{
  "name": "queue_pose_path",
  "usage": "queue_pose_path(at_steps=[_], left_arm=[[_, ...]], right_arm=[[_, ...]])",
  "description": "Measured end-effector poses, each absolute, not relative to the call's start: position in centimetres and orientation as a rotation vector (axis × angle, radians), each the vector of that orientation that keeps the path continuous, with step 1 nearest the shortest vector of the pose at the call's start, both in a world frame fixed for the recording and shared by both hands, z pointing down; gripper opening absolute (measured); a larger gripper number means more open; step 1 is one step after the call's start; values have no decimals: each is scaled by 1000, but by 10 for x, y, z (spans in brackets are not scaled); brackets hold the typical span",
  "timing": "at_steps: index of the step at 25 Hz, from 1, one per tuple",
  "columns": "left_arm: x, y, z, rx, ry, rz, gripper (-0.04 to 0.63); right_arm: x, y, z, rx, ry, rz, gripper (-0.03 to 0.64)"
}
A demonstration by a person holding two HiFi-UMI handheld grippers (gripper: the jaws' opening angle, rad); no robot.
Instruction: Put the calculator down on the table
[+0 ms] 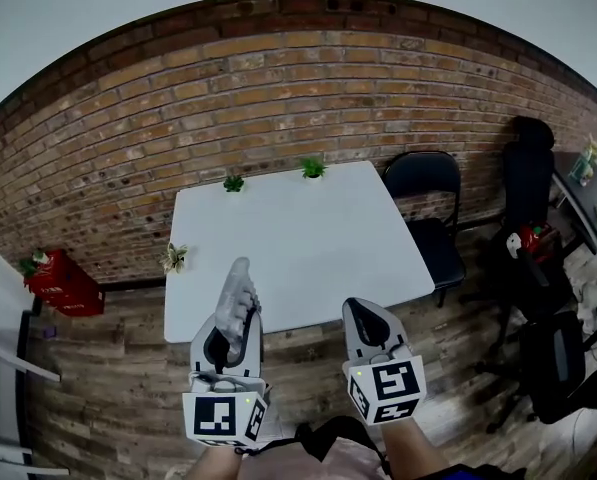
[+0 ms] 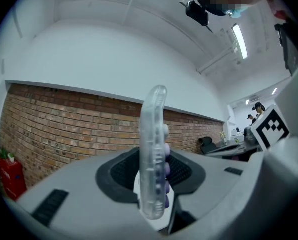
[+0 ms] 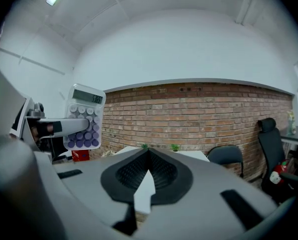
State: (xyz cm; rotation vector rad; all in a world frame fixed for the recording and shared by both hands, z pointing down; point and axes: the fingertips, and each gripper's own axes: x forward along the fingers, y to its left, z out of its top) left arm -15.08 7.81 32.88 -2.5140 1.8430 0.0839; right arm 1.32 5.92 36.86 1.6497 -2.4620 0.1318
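Note:
In the head view my left gripper (image 1: 235, 316) is shut on a clear calculator (image 1: 240, 293) with purple keys, which stands on edge and sticks out past the fingertips. It hangs over the near edge of the white table (image 1: 308, 248). The left gripper view shows the calculator (image 2: 154, 144) edge-on, clamped between the dark pads (image 2: 123, 171). My right gripper (image 1: 366, 320) sits to the right at about the same distance from the table, shut with nothing in it. From the right gripper view (image 3: 148, 160) the calculator's face (image 3: 85, 118) with its display shows at the left.
Two small potted plants (image 1: 234, 182) (image 1: 313, 168) stand at the table's far edge by the brick wall, a third (image 1: 174, 257) at its left edge. A black folding chair (image 1: 425, 193) and office chairs (image 1: 530, 173) are on the right, a red crate (image 1: 63, 280) on the left floor.

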Motion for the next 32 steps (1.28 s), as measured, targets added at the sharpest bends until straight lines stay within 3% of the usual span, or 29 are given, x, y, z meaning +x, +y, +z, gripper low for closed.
queue_pose_path(at_steps=[12, 32], left_arm=[[-130, 22, 369, -2589, 1856, -17, 137], [-54, -178, 355, -2562, 1833, -135, 137]], right_arm=[[34, 11, 405, 1652, -2415, 233, 3], [102, -194, 402, 1630, -2481, 294, 3]])
